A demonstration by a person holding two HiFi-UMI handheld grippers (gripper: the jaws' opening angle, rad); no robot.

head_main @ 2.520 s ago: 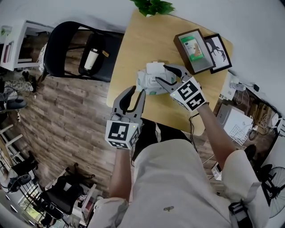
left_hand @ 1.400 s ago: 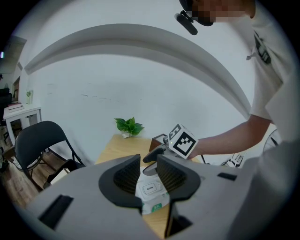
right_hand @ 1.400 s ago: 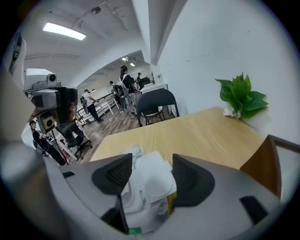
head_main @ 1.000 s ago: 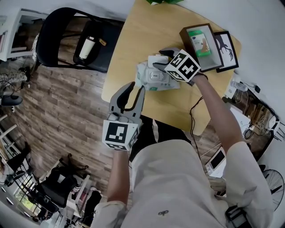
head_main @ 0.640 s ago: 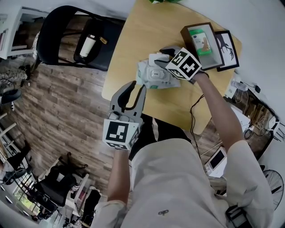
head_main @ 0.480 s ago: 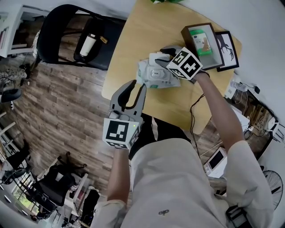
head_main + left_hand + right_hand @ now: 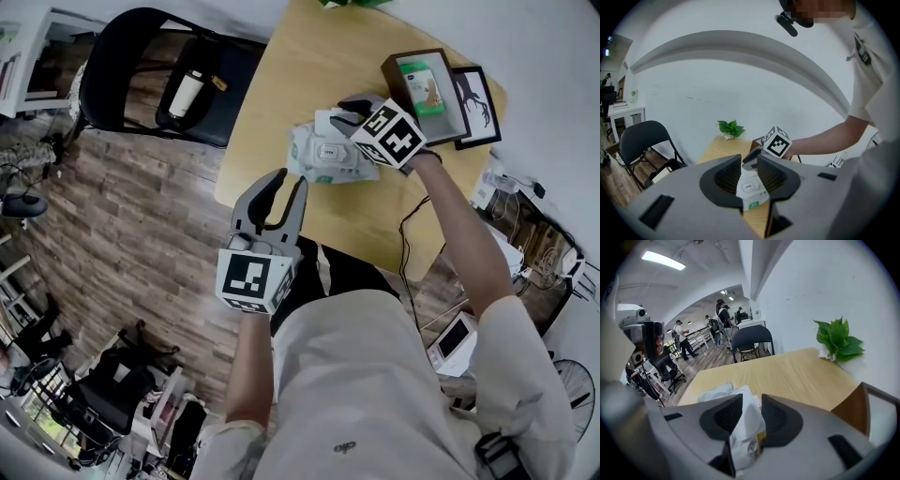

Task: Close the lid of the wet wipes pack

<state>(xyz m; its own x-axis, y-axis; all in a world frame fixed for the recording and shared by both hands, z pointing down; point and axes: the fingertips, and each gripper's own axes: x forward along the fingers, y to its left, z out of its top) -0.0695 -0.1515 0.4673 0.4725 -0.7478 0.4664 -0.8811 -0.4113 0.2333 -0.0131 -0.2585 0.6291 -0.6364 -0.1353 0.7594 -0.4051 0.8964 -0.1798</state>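
Wipes pack (image 7: pixel 323 156) between closing right gripper (image 7: pixel 339 113) jaws, left gripper (image 7: pixel 291 181) apart

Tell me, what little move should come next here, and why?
Probably tighten the right gripper a touch: its jaws have just been closing on the white far end of the wet wipes pack, while the left gripper hovers open, away from the pack.

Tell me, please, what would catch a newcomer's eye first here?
The right gripper sits mid-table, its jaws just now closing on the white wet wipes pack between them. The left gripper hangs open and empty off the near edge of the wooden table.
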